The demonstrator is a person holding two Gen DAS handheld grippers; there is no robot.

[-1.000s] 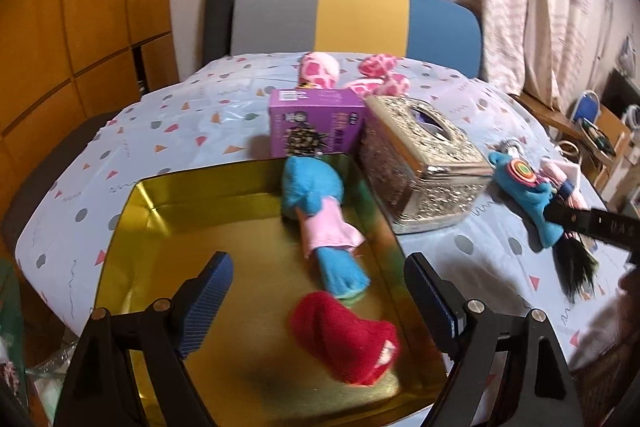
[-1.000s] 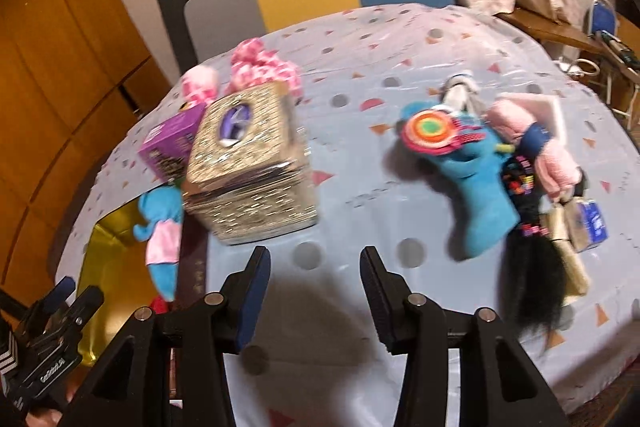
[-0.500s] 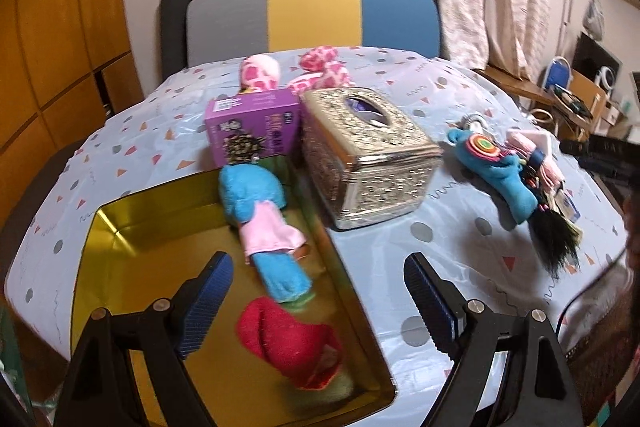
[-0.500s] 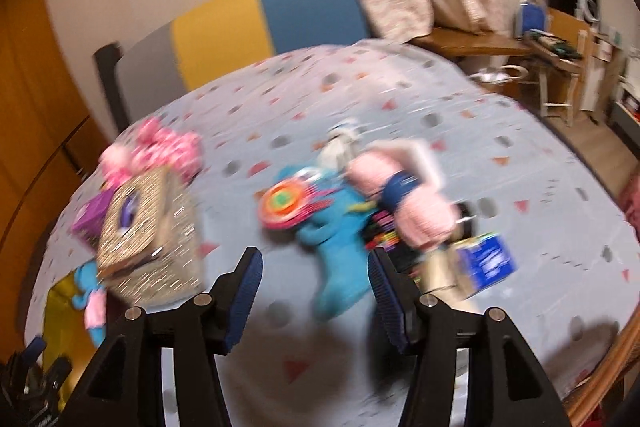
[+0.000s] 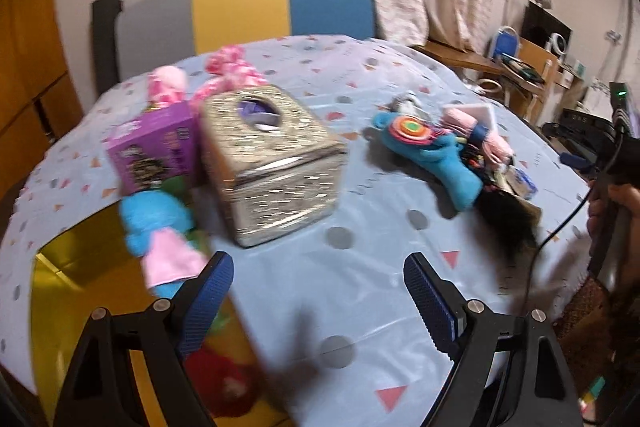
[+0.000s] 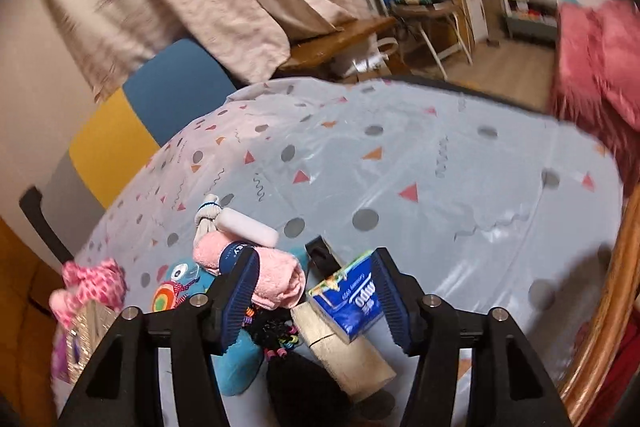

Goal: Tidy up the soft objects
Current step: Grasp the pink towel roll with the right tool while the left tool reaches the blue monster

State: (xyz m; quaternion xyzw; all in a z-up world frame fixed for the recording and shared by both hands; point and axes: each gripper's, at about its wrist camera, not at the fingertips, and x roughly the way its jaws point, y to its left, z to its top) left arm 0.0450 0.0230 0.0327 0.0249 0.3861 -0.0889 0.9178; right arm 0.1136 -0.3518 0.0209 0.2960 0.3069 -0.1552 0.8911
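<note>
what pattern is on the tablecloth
The pale blue plastic tablecloth has scattered grey dots, pink and orange triangles and dark squiggles; clearest in the right wrist view.

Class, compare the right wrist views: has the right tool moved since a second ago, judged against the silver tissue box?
Yes. The right tool has swung away from the silver tissue box, now at the left edge, to over the pink towel roll and blue packet; its jaws have just been opening.

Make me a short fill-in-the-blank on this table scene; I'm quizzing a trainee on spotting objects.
1. The blue-and-pink plush doll lies in the ____ tray.
2. The box left of the silver tissue box is ____.
3. The rolled towel in the pile is ____.
4. The left claw holds ____.

Missing words: gold; purple; pink; nothing
</note>
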